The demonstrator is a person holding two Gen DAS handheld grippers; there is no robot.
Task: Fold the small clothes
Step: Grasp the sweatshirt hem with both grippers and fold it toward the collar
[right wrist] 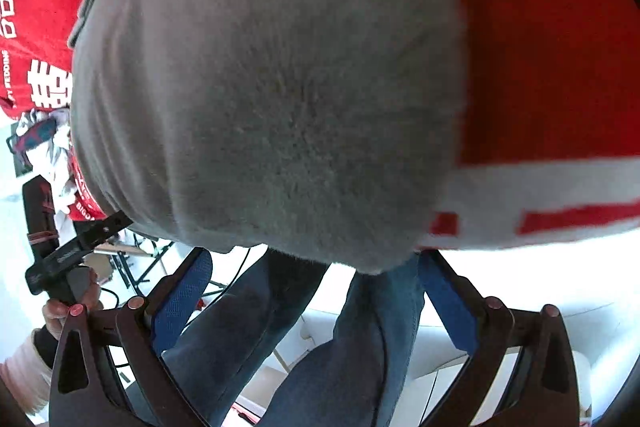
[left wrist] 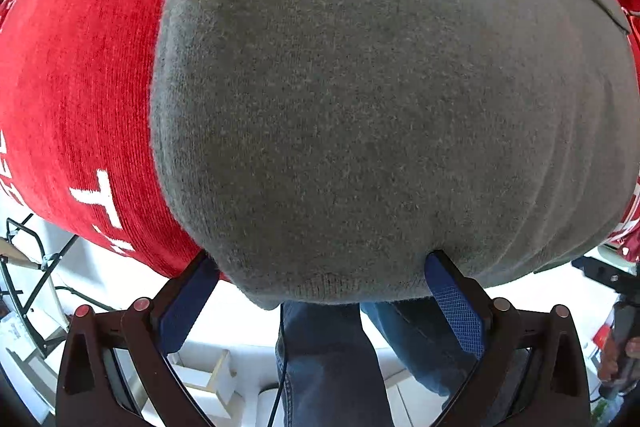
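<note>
— Where's the grey garment [left wrist: 360,99]?
— At twelve o'clock on the red cloth [left wrist: 80,99]; our left tool [left wrist: 320,291] and right tool [right wrist: 316,287] gape wide, holding nothing.
— Pinch both corners evenly.

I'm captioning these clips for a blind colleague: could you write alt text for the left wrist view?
A grey knit garment fills most of the fisheye view, lying on a red cloth with white lettering. The left gripper stands open at the garment's near edge, its blue-padded fingers spread to either side. Below are the person's blue jeans.
</note>
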